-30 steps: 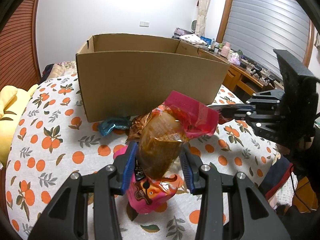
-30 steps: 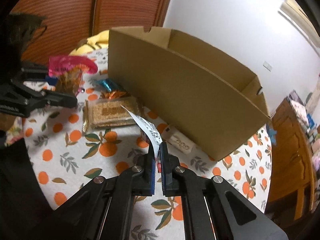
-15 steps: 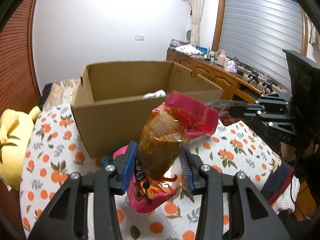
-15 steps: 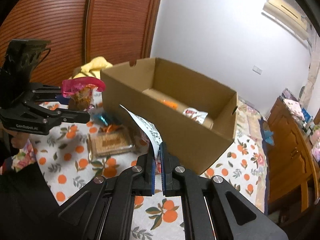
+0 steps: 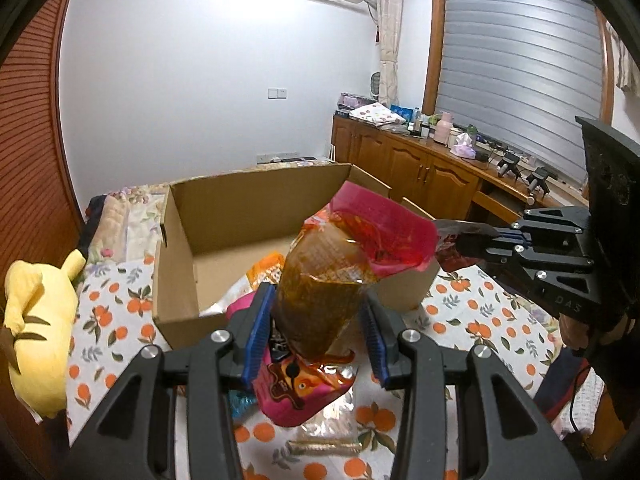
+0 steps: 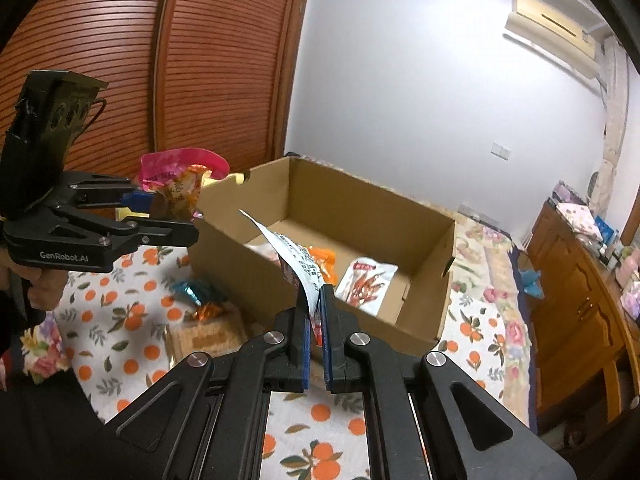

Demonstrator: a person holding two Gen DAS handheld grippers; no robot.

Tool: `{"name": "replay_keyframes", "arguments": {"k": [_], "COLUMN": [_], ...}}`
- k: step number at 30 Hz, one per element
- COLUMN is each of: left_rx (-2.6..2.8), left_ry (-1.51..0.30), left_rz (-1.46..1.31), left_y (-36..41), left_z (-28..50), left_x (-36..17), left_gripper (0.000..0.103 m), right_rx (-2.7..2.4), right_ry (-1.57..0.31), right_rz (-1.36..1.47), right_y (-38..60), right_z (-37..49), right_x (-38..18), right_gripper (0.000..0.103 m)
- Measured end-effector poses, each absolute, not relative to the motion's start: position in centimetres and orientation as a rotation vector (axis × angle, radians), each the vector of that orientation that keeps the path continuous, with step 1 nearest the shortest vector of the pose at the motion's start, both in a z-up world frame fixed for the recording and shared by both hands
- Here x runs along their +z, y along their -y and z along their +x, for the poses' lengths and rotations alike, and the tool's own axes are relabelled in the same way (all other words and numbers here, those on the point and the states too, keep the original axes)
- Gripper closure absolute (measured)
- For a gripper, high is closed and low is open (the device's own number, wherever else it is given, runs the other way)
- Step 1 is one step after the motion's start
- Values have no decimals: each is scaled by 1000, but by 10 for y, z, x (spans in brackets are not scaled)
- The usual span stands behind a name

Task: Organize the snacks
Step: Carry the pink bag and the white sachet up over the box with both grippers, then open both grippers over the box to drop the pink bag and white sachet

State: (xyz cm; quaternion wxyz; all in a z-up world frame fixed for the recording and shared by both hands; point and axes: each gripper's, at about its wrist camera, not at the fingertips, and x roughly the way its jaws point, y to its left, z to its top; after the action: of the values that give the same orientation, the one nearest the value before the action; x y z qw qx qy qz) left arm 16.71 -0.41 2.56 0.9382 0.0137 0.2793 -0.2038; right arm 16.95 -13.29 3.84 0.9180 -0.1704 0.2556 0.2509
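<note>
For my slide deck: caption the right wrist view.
Right gripper pinches a flat white packet above the cardboard box; left gripper holds a pink snack bag.

Both wrist cameras look down, near, over the shared cardboard box (image 5: 256,216).

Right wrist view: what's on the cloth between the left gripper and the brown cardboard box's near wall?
A blue foil wrapper and an orange foil wrapper, on the orange-print tablecloth, seen in the right wrist view.

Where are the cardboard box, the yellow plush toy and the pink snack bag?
cardboard box (image 6: 426,248): right wrist view, inner right wall.
yellow plush toy (image 5: 38,320): left wrist view, middle of its body.
pink snack bag (image 5: 320,300): left wrist view, clear brown middle part.
</note>
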Motion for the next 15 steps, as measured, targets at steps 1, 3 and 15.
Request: {"name": "replay_keyframes", "arguments": {"k": [1,3,15], "left_rx": [-414,-406,-361], "left_ry": [-571,-571,-607], "left_rz": [33,47,56], "left_y": [5,8,16], "left_z": [170,177,224], "left_x": [27,29,26], "left_gripper": [62,62,62], "right_rx": [512,499,471], "right_ry": [-522,-514,-521], "right_rz": [-349,-348,-304], "right_y": [132,132,133], "right_z": [172,175,203], "right_x": [40,42,42], "right_gripper": [101,101,101]}}
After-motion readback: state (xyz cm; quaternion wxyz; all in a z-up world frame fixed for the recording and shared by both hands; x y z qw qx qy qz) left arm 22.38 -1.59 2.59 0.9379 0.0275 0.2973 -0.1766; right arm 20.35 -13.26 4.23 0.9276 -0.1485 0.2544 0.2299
